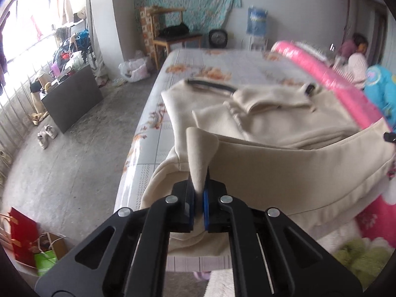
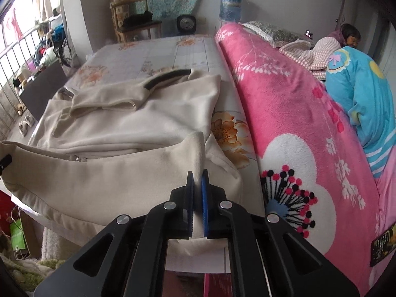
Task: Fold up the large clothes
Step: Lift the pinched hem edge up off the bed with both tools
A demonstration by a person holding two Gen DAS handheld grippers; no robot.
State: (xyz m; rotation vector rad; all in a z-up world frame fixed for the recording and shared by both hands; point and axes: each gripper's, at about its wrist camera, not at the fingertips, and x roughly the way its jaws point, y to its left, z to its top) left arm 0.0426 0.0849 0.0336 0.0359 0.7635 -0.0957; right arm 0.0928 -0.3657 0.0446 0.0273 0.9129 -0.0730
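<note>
Both wrist views look forward along their jaws, close over the near edge of the bed [image 1: 198,61], toward the far wall. Both share the cream garment [image 1: 284,128] and pink blanket [image 2: 284,104].

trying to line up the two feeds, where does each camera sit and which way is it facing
Left wrist: on the left gripper, facing along the bed; its fingers pinch the cream garment.
Right wrist: on the right gripper, same heading, pinching the garment's other near corner beside the pink blanket.
Shared: garment, bed, blanket, wooden chair.
</note>
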